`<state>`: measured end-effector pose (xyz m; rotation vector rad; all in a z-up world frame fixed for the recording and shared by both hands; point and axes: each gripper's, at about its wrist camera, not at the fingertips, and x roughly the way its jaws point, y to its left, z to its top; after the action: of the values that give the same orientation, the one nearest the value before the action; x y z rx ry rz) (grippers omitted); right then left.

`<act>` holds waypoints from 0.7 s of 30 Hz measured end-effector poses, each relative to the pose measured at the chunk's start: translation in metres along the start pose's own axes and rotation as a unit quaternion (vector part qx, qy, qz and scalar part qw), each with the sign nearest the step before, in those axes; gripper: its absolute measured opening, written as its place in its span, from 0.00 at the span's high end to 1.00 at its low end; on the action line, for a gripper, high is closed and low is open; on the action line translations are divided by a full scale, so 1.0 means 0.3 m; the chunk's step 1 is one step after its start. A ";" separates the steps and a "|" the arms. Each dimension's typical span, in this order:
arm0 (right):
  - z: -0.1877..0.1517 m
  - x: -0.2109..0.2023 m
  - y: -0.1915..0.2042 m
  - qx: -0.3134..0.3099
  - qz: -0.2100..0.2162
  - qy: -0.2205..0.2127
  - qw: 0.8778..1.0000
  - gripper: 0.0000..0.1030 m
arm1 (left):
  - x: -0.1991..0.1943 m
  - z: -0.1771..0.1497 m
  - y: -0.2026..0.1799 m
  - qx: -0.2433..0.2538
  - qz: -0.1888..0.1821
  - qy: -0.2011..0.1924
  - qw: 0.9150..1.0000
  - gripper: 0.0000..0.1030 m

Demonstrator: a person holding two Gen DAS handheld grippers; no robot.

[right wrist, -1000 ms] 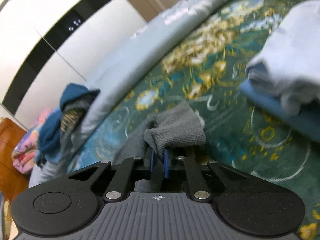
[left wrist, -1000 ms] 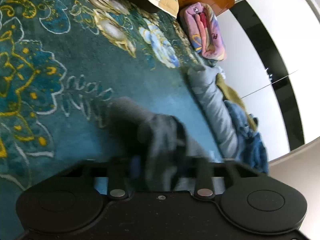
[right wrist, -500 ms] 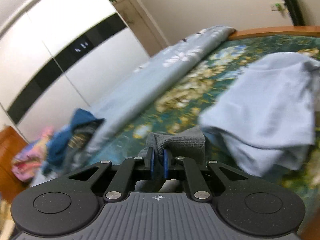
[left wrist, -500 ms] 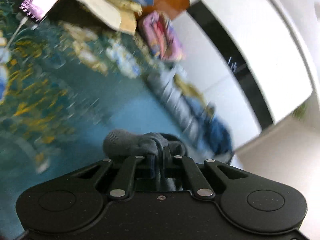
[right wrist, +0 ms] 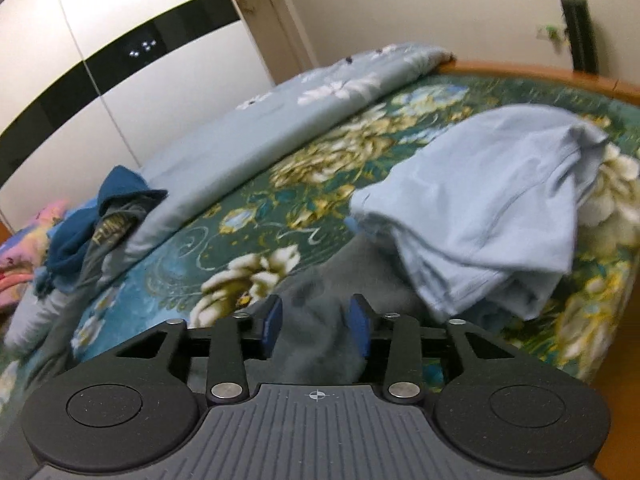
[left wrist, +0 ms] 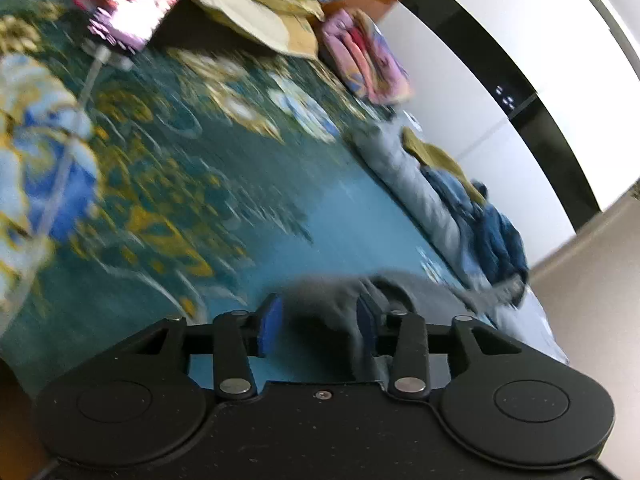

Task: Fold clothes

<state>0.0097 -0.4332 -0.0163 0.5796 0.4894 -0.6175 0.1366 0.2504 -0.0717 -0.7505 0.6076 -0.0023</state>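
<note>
Grey garment (right wrist: 320,320) is lying on the bed (right wrist: 240,248), the one with the big teal floral cover, and it runs right up between both sets of tongs. Left tongs (left wrist: 318,320) and right tongs (right wrist: 316,322) are both opening at this moment. Cloth sits in each gap, but the blue pads (right wrist: 272,320) look clear of it on the right, so I'd call that let go. On the left a fold drapes against one pad, though nothing looks pinched.

What could go wrong, I reckon: that fold on the left could snag on the pad as the tongs pull away and drag the fold open. The grey piece also tucks under the edge of the light blue garment (right wrist: 480,208) beside it, so a sloppy retreat could tug that pile too.

The right view shows the light blue garment and the pale grey-blue quilt (right wrist: 256,136); the left view shows neither clearly, but it does catch the pillows (left wrist: 272,12) and a pink blanket (left wrist: 364,60) at the far end. The left view is also pretty blurred.
</note>
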 end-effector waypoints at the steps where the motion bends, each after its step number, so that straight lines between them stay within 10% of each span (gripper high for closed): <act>1: -0.001 -0.009 0.005 -0.008 -0.009 -0.007 1.000 0.66 | 0.013 0.018 0.007 0.001 0.000 0.000 1.000 0.51; 13: -0.054 0.065 0.264 -0.082 0.068 0.026 0.994 0.62 | 0.378 0.041 -0.012 -0.152 -0.075 0.107 0.980 0.49; 17: -0.090 0.079 0.309 -0.114 0.071 0.035 0.990 0.61 | 0.330 -0.006 -0.124 -0.036 -0.118 0.092 0.988 0.64; 21: -0.108 0.093 0.315 -0.111 0.066 0.050 0.990 0.61 | 0.276 -0.087 -0.229 0.079 -0.184 0.121 0.972 0.66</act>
<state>0.0834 -0.3604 -0.0231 0.4286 0.5994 -0.4022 0.2061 0.1651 -0.0855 -0.7044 0.6827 -0.4861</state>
